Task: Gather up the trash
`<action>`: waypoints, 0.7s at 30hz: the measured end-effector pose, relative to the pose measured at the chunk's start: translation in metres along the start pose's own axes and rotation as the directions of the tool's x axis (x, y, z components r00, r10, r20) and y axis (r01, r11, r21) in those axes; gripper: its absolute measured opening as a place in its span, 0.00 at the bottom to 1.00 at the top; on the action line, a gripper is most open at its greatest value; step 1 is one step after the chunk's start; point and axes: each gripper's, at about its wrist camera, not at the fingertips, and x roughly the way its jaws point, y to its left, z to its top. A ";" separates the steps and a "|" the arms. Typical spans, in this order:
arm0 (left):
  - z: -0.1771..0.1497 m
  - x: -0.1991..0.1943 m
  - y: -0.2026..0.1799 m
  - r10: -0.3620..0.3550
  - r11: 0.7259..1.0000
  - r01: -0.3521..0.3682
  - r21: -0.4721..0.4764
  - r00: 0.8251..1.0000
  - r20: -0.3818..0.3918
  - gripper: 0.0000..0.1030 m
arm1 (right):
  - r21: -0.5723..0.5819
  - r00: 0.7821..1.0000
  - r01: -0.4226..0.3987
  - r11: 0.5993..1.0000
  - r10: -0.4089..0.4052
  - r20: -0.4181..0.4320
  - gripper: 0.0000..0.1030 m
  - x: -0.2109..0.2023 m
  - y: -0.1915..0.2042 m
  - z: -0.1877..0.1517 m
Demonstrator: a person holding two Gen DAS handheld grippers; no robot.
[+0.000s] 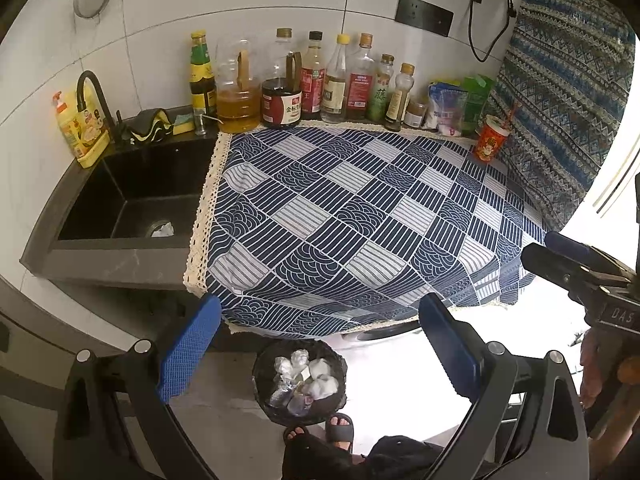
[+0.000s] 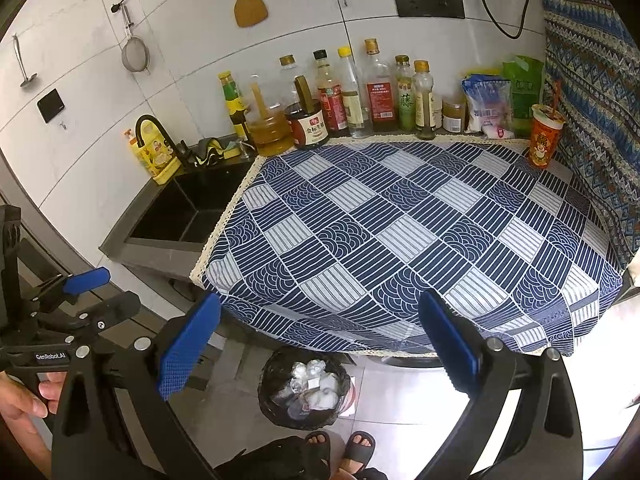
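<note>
We note both the left gripper (image 1: 320, 344) and right gripper (image 2: 320, 344) wide open, empty, above the floor bin (image 1: 299, 383) holding crumpled trash (image 1: 308, 380), just before the patterned cloth (image 1: 360, 220).

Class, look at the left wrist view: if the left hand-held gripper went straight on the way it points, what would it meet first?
Probably the blue patterned cloth covering the counter, near its front edge; depth is uncertain. The left hand-held gripper is open and empty.

Both wrist views look down from the near edge, sharing the patterned cloth (image 1: 360, 216) and floor bin (image 2: 306, 394).
</note>
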 end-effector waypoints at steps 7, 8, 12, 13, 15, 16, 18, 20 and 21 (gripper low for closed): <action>-0.001 -0.001 0.000 -0.003 1.000 0.003 0.001 1.000 0.002 0.94 | -0.002 1.000 0.002 1.000 -0.002 -0.004 0.95 0.000 0.001 0.001; -0.001 -0.002 0.000 -0.004 1.000 0.004 0.001 1.000 0.005 0.94 | -0.002 1.000 0.004 1.000 -0.004 -0.004 0.95 0.000 0.001 0.001; -0.001 -0.003 0.000 -0.007 1.000 0.007 0.003 1.000 0.010 0.94 | -0.003 1.000 0.006 1.000 -0.006 -0.005 0.95 0.000 -0.001 -0.001; -0.001 -0.004 0.000 -0.007 1.000 0.007 0.005 1.000 0.011 0.94 | 0.000 1.000 0.006 1.000 -0.006 -0.005 0.95 0.000 -0.001 -0.001; -0.001 -0.004 -0.001 -0.008 1.000 0.008 0.007 1.000 0.011 0.94 | 0.001 1.000 0.005 1.000 -0.005 -0.008 0.95 0.001 -0.002 -0.002; -0.001 -0.004 -0.001 -0.007 1.000 0.007 0.006 1.000 0.010 0.94 | 0.002 1.000 0.008 1.000 -0.008 -0.006 0.95 0.000 -0.003 -0.002; -0.001 -0.004 -0.001 -0.008 1.000 0.008 0.003 1.000 0.010 0.94 | 0.006 1.000 0.013 1.000 -0.013 -0.004 0.95 0.000 -0.005 -0.003; -0.002 -0.004 -0.001 -0.010 1.000 0.010 0.004 1.000 0.010 0.94 | 0.007 1.000 0.013 1.000 -0.013 -0.006 0.95 0.001 -0.006 -0.002; -0.002 -0.004 -0.001 -0.011 1.000 0.011 0.003 1.000 0.009 0.94 | 0.006 1.000 0.014 1.000 -0.014 -0.006 0.95 0.000 -0.006 -0.002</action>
